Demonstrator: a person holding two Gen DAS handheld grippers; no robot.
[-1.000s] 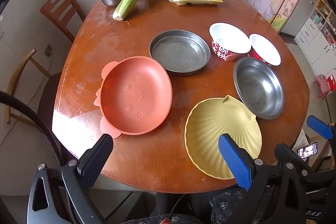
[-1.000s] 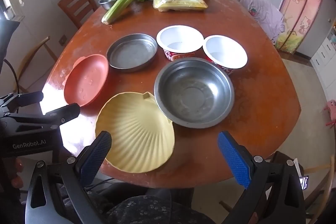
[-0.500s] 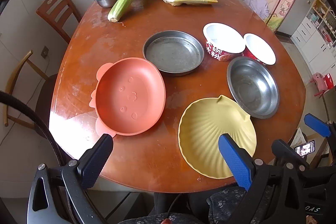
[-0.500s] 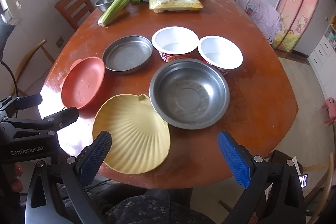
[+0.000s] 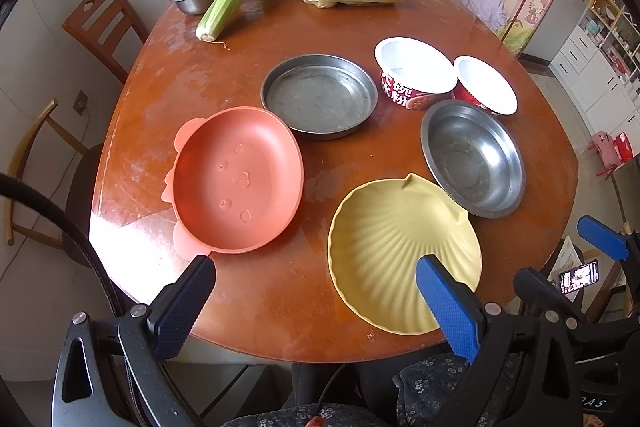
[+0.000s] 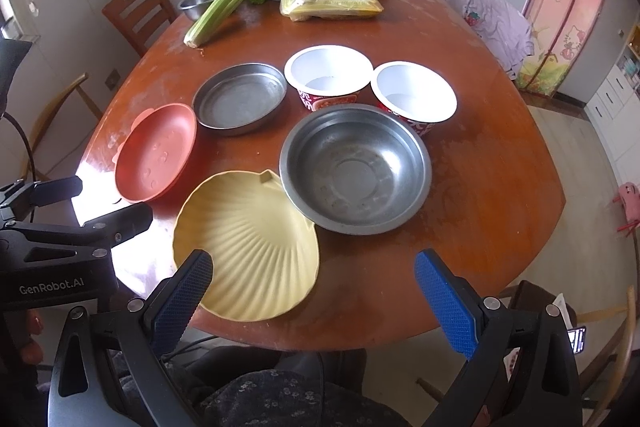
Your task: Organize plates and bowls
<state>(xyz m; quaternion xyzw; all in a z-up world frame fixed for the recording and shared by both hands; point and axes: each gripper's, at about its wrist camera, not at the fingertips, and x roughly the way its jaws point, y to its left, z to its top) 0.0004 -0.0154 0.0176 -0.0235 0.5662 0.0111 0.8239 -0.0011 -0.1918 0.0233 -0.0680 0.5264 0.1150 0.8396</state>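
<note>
Yellow shell plate [image 6: 244,247]: it is sitting at the near edge of the counter [image 6: 480,187], just ahead of you; judging it light, stiff plastic, so you are best pinching the near rim.
Orange plate [image 5: 236,179]: it is lying left of the yellow one, apart from it; likely light, with small ear tabs at its edge offering a hold.
Steel bowl [image 6: 354,167]: its rim is touching the yellow plate; probably slick and heavier, so be gripping the rim firmly.
Steel pan [image 5: 320,95]: it is resting behind the orange plate; its upright wall is giving you a hold.
Paper bowls [image 6: 328,75]: two are standing at the back, thin and crushable; red bands are carrying Chinese characters.
Left gripper [image 5: 316,291]: hanging released, holding nothing; "GenRobot.AI" is showing on its body.
Right gripper [image 6: 314,287]: spread wide, empty.
</note>
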